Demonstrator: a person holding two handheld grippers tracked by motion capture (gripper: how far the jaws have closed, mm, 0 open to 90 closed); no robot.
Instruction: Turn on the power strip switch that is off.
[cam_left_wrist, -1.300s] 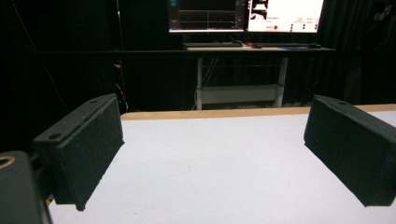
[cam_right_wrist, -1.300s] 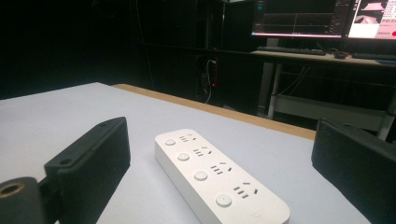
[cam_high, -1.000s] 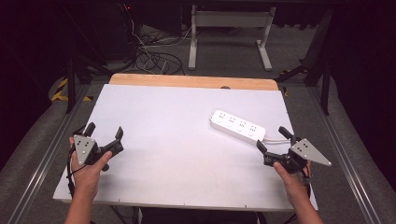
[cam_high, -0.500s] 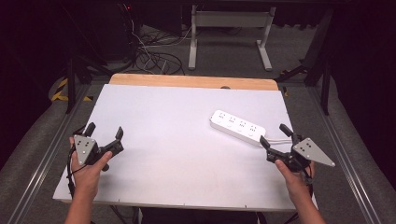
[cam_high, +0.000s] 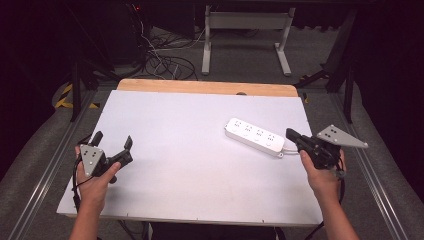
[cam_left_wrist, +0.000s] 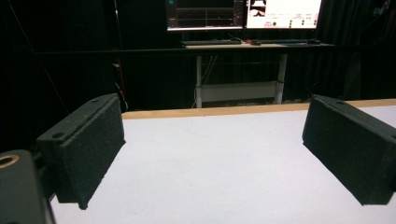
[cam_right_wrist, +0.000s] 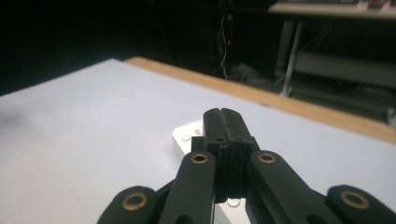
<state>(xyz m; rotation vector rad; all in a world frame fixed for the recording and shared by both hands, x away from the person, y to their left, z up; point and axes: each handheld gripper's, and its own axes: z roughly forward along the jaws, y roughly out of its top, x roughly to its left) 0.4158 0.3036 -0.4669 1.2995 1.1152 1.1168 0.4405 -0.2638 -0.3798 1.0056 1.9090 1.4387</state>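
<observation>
Nothing moved yet — the power strip (cam_high: 254, 136) lies untouched; right gripper (cam_high: 292, 134) has just clenched empty beside it, left gripper (cam_high: 112, 146) gapes idle.

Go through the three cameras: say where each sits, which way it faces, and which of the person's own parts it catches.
High view: above the person's side, looking forward and down on the white rectangular table; both forearms, left gripper, right gripper.
Left gripper view: rides that gripper, facing across the table; jaws wide apart.
Right gripper view: rides that gripper, jaws together, over the white plastic power strip.
Shared: high and right views show the strip.
</observation>
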